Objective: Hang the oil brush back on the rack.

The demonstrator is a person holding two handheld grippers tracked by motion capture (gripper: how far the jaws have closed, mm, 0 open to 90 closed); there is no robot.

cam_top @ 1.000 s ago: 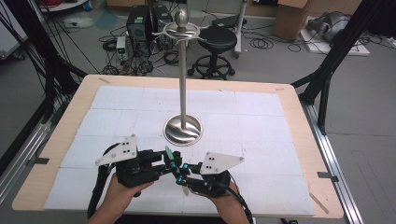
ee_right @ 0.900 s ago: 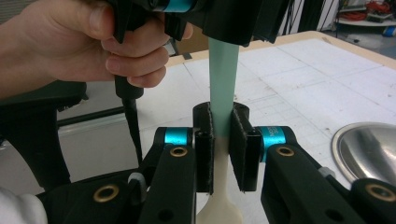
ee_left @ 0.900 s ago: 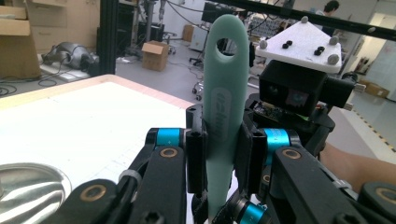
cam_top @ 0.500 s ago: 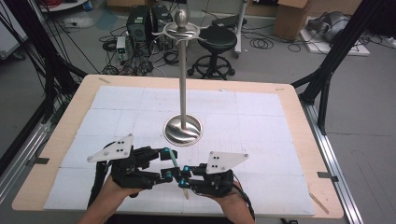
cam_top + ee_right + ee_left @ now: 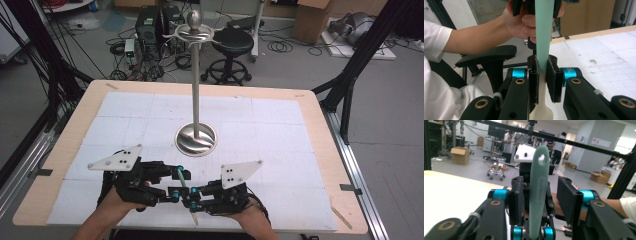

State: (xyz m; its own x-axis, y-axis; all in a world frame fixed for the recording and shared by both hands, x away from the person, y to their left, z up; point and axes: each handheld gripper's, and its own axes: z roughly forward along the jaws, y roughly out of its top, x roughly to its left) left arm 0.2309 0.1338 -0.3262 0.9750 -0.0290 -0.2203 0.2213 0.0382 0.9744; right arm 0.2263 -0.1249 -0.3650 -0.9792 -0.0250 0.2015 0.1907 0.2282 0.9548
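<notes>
A spatula with a pale green handle and a cream blade is held just above the table's front edge. My right gripper is shut on it, its pads pressing the handle just above the cream blade. My left gripper faces it from the left. Its jaws have just been closing, and the handle stands between them with a gap on each side. The handle's end has a hanging hole.
A tall metal stand with a round base and hooks at its top rises from the middle of the white gridded mat. The wooden table edge borders the mat. An office chair sits behind the person.
My left gripper has shifted slightly left, and its jaws have come apart from the spatula handle. The right gripper has kept still with the spatula in it.
</notes>
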